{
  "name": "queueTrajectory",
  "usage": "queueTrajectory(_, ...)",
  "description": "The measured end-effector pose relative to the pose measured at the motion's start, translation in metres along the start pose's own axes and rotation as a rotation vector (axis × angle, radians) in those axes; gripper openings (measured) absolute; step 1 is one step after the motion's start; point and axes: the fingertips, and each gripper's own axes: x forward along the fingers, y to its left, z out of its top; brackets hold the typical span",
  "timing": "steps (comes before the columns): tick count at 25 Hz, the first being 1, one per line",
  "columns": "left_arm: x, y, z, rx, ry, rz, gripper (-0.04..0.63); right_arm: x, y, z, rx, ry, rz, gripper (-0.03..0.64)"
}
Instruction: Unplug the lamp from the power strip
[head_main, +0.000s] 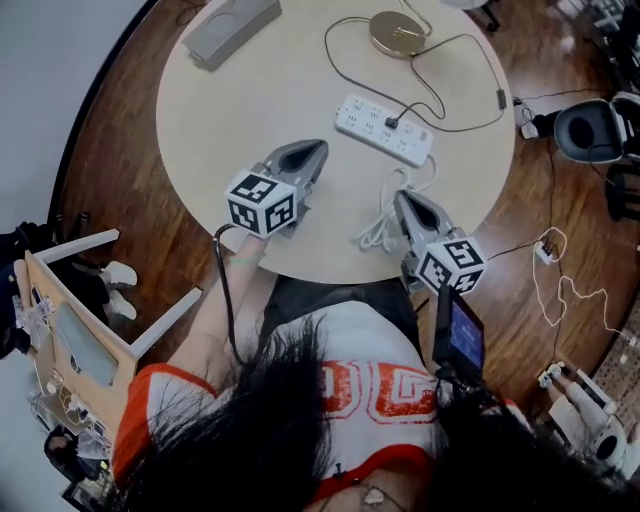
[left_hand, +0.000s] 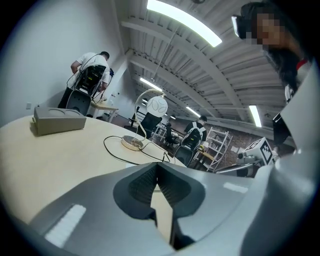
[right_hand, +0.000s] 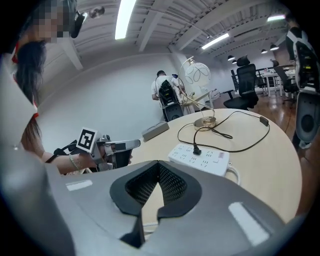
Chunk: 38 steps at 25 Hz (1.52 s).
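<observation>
You're working under bright, even overhead light. Long ceiling strips (left_hand: 185, 20) burn out to white glare above your left gripper (left_hand: 157, 164) and your right gripper (right_hand: 158, 162). The pale table (head_main: 260, 110) carries only faint, soft shadows beneath both tools. Both gripper views bend strongly and fall to black at their round edges, and the tool bodies nearest each lens look soft. Your head view is sharp, with mild curving.

The head view's top edge cuts off the lamp (head_main: 398, 33) above its base.
</observation>
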Motion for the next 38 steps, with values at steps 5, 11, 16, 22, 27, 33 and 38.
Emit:
queueTrajectory(5,0.045,0.006,0.012,0.068,0.074,-0.004,0.000,0.015,-0.022,0.015,0.001,0.025,0.008,0.002)
queueTrajectory(11,0.110,0.009,-0.014,0.091,0.265,0.003,0.000,0.048,-0.063,0.026,-0.195,0.137,-0.040,0.002)
queueTrajectory(16,0.141,0.014,-0.036,0.090,0.426,0.015,0.000,0.078,-0.083,0.024,-0.390,0.254,-0.050,0.048)
queueTrajectory(22,0.148,0.023,-0.057,0.127,0.556,0.066,0.000,0.110,-0.088,0.017,-0.595,0.362,-0.004,0.077)
queueTrajectory(27,0.151,0.019,-0.057,0.095,0.565,0.071,0.000,0.134,-0.090,0.015,-0.749,0.429,0.021,0.104)
queueTrajectory(33,0.147,0.025,-0.058,0.031,0.536,0.076,0.000,0.144,-0.086,0.012,-0.773,0.416,0.083,0.055)
queueTrajectory(38,0.150,0.025,-0.060,0.054,0.537,0.078,0.000,0.141,-0.088,0.012,-0.710,0.288,0.099,0.052)
